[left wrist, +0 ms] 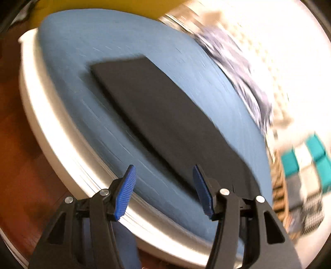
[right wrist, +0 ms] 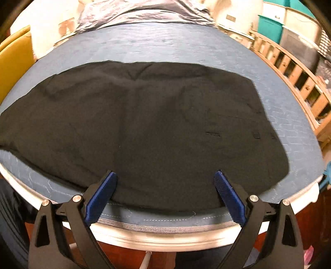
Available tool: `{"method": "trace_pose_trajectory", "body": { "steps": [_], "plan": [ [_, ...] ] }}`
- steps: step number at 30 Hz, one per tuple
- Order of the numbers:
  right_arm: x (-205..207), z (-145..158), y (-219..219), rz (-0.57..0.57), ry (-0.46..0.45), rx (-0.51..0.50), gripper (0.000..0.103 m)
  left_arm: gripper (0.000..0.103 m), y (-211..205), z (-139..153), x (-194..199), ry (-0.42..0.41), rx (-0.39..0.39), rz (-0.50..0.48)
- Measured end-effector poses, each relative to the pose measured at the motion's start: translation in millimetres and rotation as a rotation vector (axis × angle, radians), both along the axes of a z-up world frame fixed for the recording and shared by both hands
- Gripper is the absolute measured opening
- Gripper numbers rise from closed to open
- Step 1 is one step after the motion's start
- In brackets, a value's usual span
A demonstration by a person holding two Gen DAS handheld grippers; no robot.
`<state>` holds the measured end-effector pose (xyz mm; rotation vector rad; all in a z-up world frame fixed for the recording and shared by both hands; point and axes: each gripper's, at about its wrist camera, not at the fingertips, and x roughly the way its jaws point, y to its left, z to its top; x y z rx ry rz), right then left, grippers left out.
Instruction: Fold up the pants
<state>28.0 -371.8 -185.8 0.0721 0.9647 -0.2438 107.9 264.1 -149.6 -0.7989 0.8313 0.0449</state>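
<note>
Garment: dark pants (right wrist: 144, 124) are laid flat on the blue quilted cover (right wrist: 165, 41) of a white-rimmed surface (right wrist: 165, 238), already doubled lengthwise by the look of the outline; the waist end with belt loops and a pocket slit lies toward the right edge, the leg end toward the left edge.
Position: the near long side of the pants runs just inside the near edge of the surface; a band of bare cover is left along the far edge.
Right gripper (right wrist: 165, 196): jaws are held well apart and empty, poised above the near edge, with the pants' near hem between the blue pads (right wrist: 99, 196) in view but not clamped.
Left gripper (left wrist: 165, 192): jaws are apart and nothing is held; it is seen over the near edge, close to one end of the pants (left wrist: 161, 115). The left view is heavily blurred, so detail there cannot be read.
Surroundings: a yellow chair (right wrist: 14, 62) stands by the left edge, a wooden railing (right wrist: 289, 68) beyond the right edge, and a pale crumpled cloth (right wrist: 134, 12) past the far edge.
Step in hand, as judged: approach for the next fold; no grasp is yet made.
Next move, as judged: both grippers are to be lowered onto one end of the pants, closed on all the layers together, and that end carried across to meet the other.
Risk: a missed lower layer would spoil the fold.
</note>
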Motion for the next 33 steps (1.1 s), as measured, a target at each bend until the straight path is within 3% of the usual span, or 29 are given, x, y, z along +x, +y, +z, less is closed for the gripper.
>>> {"method": "trace_pose_trajectory", "body": {
  "steps": [2, 5, 8, 9, 11, 13, 16, 21, 25, 29, 31, 33],
  "plan": [
    [0, 12, 8, -0.006, -0.026, -0.012, 0.092, 0.057, 23, 3, 5, 0.012, 0.038, 0.041],
    [11, 33, 29, 0.028, -0.077, 0.016, 0.093, 0.056, 28, 10, 19, -0.002, 0.113, 0.001],
    [38, 48, 65, 0.1, -0.093, 0.051, 0.093, 0.054, 30, 2, 35, 0.001, 0.108, -0.024],
    [46, 51, 77, 0.127, -0.092, 0.055, 0.093, 0.05, 34, -3, 37, 0.014, 0.075, 0.001],
    [73, 60, 109, 0.2, -0.105, 0.076, 0.093, 0.05, 48, -14, 36, 0.008, -0.018, 0.038],
    [107, 68, 140, 0.25, -0.128, 0.098, 0.092, 0.05, 55, -20, 31, 0.002, -0.052, 0.051],
    [153, 68, 172, 0.283, -0.121, 0.108, 0.093, 0.05, 75, -35, 17, -0.022, -0.189, 0.074],
    [230, 46, 213, 0.317, -0.056, -0.011, 0.092, 0.049, 102, -43, 4, -0.082, -0.315, 0.086],
    [269, 40, 206, 0.242, -0.052, -0.063, 0.092, 0.049, 116, -45, 13, -0.117, -0.392, 0.099],
    [297, 6, 202, 0.199, 0.101, -0.047, 0.093, 0.048, 127, -51, 33, -0.154, -0.479, 0.096],
    [296, 2, 199, 0.202, 0.058, -0.064, 0.099, 0.047, 129, -56, 47, -0.138, -0.482, 0.098],
    [297, 2, 196, 0.191, 0.057, -0.041, 0.098, 0.046, 131, -59, 54, -0.11, -0.483, 0.111]
  ]
}}
